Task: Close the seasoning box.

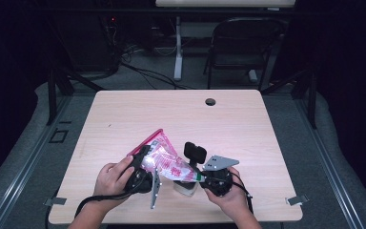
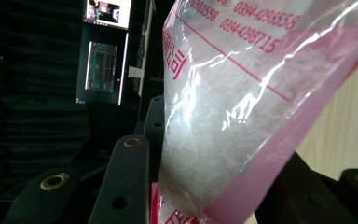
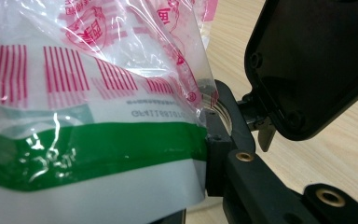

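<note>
Holding a pink-printed plastic bag [image 1: 164, 160] above the table [image 1: 124, 114], both grippers grip it. Left gripper [image 1: 143, 160] clamps the pink end; right gripper [image 1: 198, 177] clamps the green-striped end.

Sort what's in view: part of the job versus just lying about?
In the job:
- clear pink-printed bag
- left tool, gripping the bag
- right tool, shut on the bag's green-banded end
- white container under the bag

Lying about:
- folding chair
- floor cables
- table's cable hole

bag [image 1: 164, 160] | clear plastic, pink and red print, green band at one end | white crystals inside | tilted, held above table [image 1: 124, 114] near front edge
</note>
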`<state>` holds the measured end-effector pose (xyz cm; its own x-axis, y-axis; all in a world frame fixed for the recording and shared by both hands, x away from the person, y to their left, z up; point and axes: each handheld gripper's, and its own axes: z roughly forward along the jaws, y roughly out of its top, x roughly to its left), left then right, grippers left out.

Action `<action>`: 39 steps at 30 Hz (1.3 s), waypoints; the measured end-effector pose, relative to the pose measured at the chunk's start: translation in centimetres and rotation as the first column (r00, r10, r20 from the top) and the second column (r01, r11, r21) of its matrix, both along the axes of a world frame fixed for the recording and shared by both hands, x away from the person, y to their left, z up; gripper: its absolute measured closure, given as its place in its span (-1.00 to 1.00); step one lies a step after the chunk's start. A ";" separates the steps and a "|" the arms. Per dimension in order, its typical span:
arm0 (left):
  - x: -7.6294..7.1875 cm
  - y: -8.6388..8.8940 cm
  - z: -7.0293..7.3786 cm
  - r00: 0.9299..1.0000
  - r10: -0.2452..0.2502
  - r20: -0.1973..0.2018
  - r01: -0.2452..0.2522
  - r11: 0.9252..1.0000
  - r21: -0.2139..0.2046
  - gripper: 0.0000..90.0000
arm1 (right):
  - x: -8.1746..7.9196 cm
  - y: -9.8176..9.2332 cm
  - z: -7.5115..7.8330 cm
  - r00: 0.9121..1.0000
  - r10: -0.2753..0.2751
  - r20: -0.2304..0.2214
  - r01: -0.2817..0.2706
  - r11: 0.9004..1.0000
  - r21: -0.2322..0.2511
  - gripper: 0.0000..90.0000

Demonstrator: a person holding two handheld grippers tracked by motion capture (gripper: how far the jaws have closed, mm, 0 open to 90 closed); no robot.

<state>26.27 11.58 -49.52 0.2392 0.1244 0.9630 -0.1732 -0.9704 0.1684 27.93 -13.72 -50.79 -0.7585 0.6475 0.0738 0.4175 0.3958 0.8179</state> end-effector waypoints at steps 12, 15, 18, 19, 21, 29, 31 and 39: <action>-0.2 -0.2 0.1 1.000 -0.001 0.006 0.001 1.000 0.015 0.53 | 0.1 0.0 -0.2 1.000 -0.003 -0.007 0.003 1.000 -0.008 0.97; -0.2 -0.3 0.2 1.000 -0.006 0.010 0.006 1.000 0.014 0.53 | 0.1 -0.1 -0.2 1.000 -0.006 -0.008 0.006 1.000 -0.004 0.97; -0.3 -0.4 0.3 1.000 -0.011 0.020 0.010 1.000 0.023 0.52 | 0.1 -0.1 -0.2 1.000 -0.007 -0.008 0.007 1.000 -0.002 0.97; -0.3 -0.4 0.3 1.000 -0.011 0.019 0.010 1.000 0.024 0.53 | 0.0 -0.1 -0.2 1.000 -0.007 -0.008 0.007 1.000 -0.004 0.97; -0.3 -0.4 0.3 1.000 -0.008 0.014 0.008 1.000 0.024 0.52 | 0.0 -0.1 -0.2 1.000 -0.006 -0.009 0.006 1.000 -0.009 0.97; -0.2 -0.4 0.3 1.000 -0.014 0.015 0.014 1.000 0.020 0.53 | 0.0 -0.1 -0.3 1.000 -0.012 -0.009 0.012 1.000 -0.004 0.97; -0.3 -0.4 0.3 1.000 -0.010 0.008 0.010 1.000 0.019 0.53 | 0.0 -0.1 -0.3 1.000 -0.014 -0.009 0.014 1.000 -0.004 0.97; -0.3 -0.5 0.3 1.000 -0.018 0.017 0.018 1.000 0.026 0.53 | 0.0 -0.2 -0.4 1.000 -0.016 -0.011 0.016 1.000 -0.006 0.97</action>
